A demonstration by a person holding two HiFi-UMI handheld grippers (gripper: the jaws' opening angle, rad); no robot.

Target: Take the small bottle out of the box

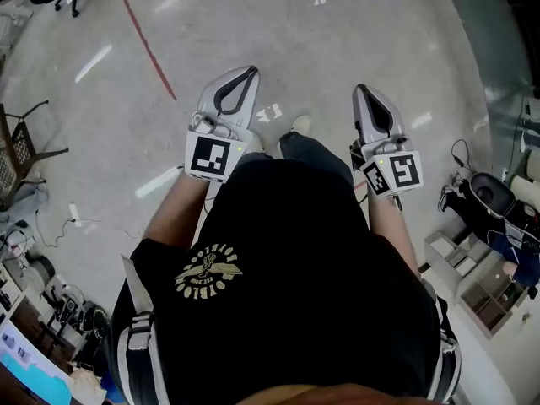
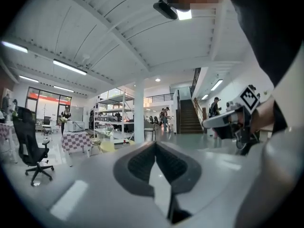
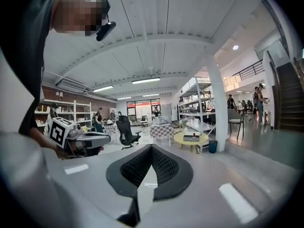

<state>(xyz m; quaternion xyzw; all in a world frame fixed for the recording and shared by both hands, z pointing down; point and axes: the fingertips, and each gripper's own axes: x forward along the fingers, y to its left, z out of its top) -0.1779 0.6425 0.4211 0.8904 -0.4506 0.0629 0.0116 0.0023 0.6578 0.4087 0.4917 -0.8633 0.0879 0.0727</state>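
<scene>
Two grippers counted: left gripper [image 1: 247,74], right gripper [image 1: 363,93]. Two marker cubes [image 1: 209,156], one per gripper. One red floor line [image 1: 148,45]. One black office chair [image 3: 126,131]. One round yellow desk [image 3: 191,137].

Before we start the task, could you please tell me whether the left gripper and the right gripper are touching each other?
Apart. The head view shows the left gripper and the right gripper with bare floor between them.

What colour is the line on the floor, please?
The line is red; the head view shows it best.
</scene>
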